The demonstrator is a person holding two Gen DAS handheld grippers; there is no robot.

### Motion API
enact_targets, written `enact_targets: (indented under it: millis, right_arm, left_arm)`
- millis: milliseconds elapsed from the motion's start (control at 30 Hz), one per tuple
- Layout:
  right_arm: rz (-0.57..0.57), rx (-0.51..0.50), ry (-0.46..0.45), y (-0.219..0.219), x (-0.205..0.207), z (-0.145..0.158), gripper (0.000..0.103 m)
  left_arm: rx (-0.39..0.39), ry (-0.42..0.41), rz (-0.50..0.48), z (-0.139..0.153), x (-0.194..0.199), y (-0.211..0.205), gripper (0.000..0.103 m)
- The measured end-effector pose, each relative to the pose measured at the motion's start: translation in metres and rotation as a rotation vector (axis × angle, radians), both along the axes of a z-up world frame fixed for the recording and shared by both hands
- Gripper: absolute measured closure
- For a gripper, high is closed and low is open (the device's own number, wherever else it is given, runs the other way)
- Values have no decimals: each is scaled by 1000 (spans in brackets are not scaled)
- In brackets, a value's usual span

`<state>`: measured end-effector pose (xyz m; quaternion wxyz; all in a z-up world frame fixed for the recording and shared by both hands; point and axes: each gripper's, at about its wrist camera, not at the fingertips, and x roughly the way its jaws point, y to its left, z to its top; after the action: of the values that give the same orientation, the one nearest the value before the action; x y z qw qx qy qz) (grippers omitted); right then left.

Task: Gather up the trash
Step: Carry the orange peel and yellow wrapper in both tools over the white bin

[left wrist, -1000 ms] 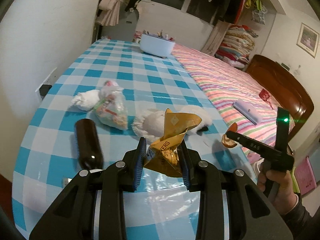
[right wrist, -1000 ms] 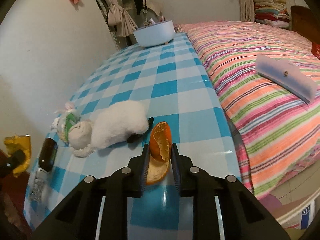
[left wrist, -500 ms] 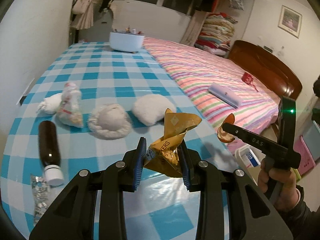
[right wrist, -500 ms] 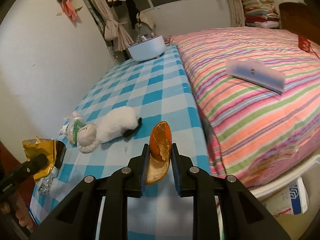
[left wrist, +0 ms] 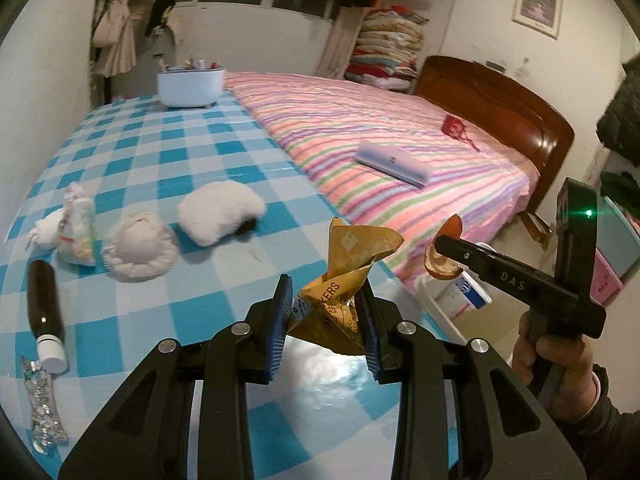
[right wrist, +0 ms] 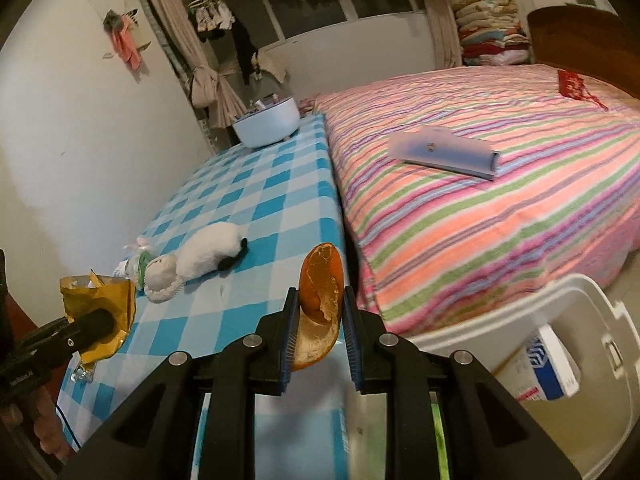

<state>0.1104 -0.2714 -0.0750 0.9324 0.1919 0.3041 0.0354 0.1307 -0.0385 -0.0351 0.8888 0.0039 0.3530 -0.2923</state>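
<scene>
The left gripper (left wrist: 326, 306) holds a gold snack wrapper (left wrist: 344, 280); the right gripper (right wrist: 319, 316) holds an orange peel (right wrist: 320, 304) near a white bin (right wrist: 576, 328).

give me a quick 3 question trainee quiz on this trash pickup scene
1. True or false: the left gripper is shut on a yellow wrapper.
2. What does the right gripper hold? A) a brown bottle B) an orange peel C) a tissue
3. Fill in: the brown bottle lies on the ____ cloth.

Key:
1. True. The pads pinch the wrapper.
2. B. The orange peel stands between the shut pads, near the white bin beside the bed.
3. Checked. The bottle lies on its side, cap toward the camera.
</scene>
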Motion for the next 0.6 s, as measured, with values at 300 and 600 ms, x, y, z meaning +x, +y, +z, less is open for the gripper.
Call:
enact_targets:
  millis: [300,600]
  right_arm:
    - [-115,-3,-15,-31,-37,-4,82]
    - [-189,-49,-36,-57,-65,-3,82]
  left_arm:
    - [20,4,-91,-6,-19,-42,72]
    - [28,20,-146,-12,-35,-72,72]
